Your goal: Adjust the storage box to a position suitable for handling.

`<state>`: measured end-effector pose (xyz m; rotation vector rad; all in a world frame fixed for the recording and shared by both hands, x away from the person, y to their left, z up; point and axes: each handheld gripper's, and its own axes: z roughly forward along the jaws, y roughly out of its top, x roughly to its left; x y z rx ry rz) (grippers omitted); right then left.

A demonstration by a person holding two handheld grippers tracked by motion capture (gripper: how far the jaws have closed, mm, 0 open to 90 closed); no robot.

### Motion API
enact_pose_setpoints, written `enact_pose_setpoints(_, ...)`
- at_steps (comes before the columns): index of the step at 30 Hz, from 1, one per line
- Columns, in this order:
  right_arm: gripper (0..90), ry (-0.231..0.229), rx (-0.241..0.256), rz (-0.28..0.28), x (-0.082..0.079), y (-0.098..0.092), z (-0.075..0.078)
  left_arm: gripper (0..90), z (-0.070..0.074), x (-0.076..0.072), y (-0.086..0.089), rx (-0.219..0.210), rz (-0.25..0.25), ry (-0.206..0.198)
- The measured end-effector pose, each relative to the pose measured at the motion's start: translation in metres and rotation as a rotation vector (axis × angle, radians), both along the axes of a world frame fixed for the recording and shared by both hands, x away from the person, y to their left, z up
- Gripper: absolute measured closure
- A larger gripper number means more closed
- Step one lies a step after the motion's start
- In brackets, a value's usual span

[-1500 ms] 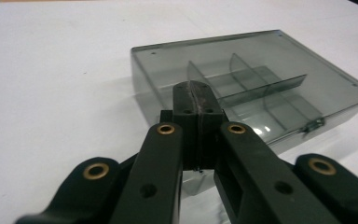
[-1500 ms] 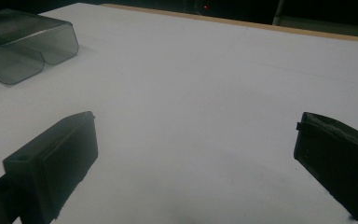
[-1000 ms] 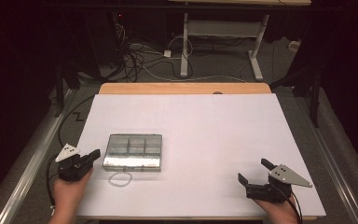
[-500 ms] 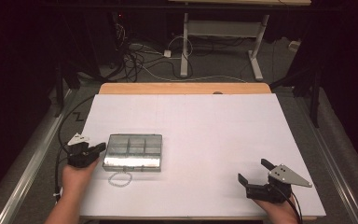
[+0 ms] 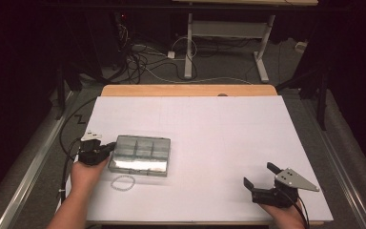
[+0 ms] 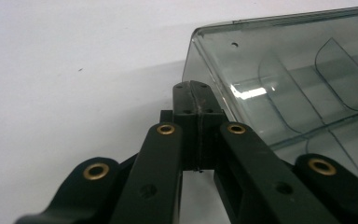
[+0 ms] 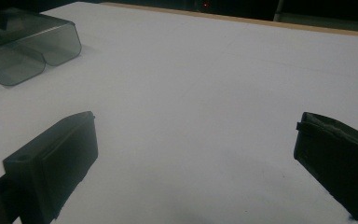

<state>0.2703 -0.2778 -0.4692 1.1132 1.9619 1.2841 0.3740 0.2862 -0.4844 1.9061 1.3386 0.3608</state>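
The clear compartment box [image 5: 141,155] lay at the table's [image 5: 209,124] near-left. The left gripper [image 5: 106,149], jaws pressed together, touched its left end. A bead bracelet [image 5: 123,182] lay just beside it. The right gripper [image 5: 262,177] rested well apart, jaws spread.

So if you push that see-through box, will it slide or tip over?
Probably slide: the clear box is low and flat on the smooth white table. It looks like thin empty plastic, so likely light. The left gripper, jaws shut, is at its end.
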Motion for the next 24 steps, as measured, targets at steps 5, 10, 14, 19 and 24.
enact_pose_setpoints(5, 0.5, 0.005, 0.002, 0.0, 0.0, 0.001, 0.0, 87.8, 0.004, 0.003, -0.014, 0.013, -0.034, 0.004)
enact_pose_setpoints(10, 0.6, 0.004, 0.002, 0.002, 0.0, 0.001, 0.0, 87.8, 0.004, 0.003, -0.027, -0.001, -0.059, 0.003)
enact_pose_setpoints(14, 0.7, 0.008, 0.002, 0.004, 0.0, 0.002, 0.0, 87.8, 0.002, 0.0, -0.038, 0.0, -0.093, 0.009)
enact_pose_setpoints(19, 0.8, 0.007, 0.001, 0.005, 0.0, 0.003, -0.001, 87.8, 0.001, -0.007, -0.051, 0.006, -0.138, 0.017)
enact_pose_setpoints(24, 0.8, 0.005, 0.0, 0.008, 0.0, 0.003, -0.001, 87.8, 0.002, -0.018, -0.067, 0.008, -0.191, 0.013)
